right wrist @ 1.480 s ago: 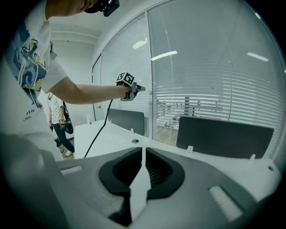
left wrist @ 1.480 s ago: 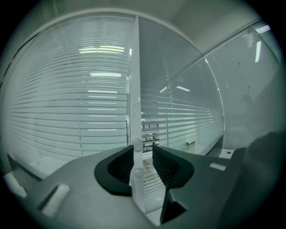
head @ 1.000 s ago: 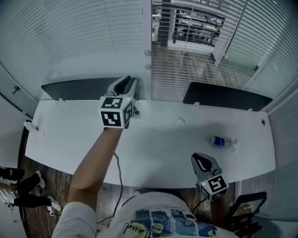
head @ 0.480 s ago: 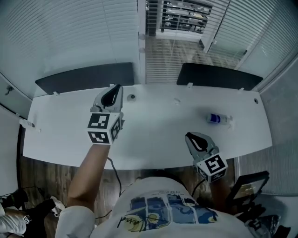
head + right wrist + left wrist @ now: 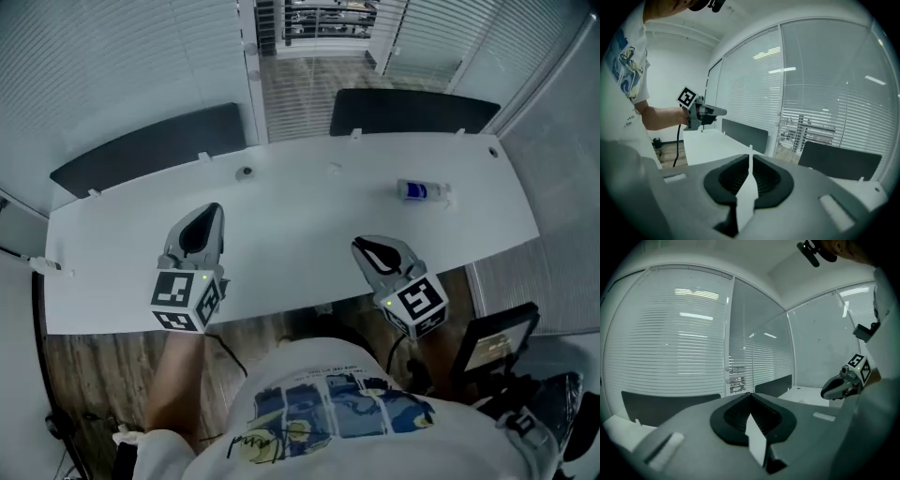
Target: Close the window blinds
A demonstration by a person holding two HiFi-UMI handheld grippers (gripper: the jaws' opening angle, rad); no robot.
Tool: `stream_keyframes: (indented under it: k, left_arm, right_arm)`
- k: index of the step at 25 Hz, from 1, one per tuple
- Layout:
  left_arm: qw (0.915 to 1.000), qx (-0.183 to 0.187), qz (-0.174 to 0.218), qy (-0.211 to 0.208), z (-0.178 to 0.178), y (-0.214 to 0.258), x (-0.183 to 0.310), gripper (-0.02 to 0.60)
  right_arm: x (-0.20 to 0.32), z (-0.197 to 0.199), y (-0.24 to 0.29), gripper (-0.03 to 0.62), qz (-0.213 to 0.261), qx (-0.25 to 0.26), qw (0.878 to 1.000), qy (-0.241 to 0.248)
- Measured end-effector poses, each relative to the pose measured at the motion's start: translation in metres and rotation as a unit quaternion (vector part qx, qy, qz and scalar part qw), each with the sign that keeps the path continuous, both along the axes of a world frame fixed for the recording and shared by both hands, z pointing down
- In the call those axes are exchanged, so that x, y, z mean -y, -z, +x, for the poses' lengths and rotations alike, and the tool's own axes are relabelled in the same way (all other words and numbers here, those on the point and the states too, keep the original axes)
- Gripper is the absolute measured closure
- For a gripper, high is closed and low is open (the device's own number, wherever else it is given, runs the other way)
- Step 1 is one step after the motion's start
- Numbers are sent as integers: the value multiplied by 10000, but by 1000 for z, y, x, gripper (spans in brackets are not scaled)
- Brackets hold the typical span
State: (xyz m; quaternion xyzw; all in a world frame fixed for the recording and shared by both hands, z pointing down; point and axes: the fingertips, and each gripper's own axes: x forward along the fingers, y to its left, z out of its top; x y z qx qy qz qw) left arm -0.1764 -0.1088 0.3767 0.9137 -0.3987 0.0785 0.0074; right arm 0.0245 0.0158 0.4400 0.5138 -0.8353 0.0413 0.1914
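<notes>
White desk [image 5: 300, 234], long, wood floor [image 5: 89, 370] beneath. Glass walls beyond desk and to right. Blinds [image 5: 112, 66] hang on them, ahead of both grippers, well apart from both; slats of middle pane let space behind show through. Two dark panels at far edge: one [image 5: 150, 150] ahead of left gripper [image 5: 208, 217], one [image 5: 403, 111] ahead of right gripper [image 5: 367, 247]. One bottle [image 5: 422, 191] lying on desk, ahead-right of right gripper. Two grippers over near edge. Left: jaws have just been closing, now together, nothing between. Right: jaws together, empty.

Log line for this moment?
left gripper: just closed, empty | right gripper: shut, empty | both over desk, clear of blinds
</notes>
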Motion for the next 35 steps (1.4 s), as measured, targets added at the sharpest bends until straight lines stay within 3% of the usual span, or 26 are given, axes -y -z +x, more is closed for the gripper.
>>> stream_keyframes:
  k: [14,22,35]
  left_arm:
    - [9976,185,-157,-645,-36,-34,-104,577]
    - [9960,313,-41,-834,-26,-10,-166,577]
    - [9960,58,-259,-854,-19,-29,-191,577]
  right_arm:
    - [-52,-66,-8,580,34,-9,10000,88]
    - [-101,-72,17,580,115,125,9998,138]
    - [-122,-77,4,580,43,46,9992,396]
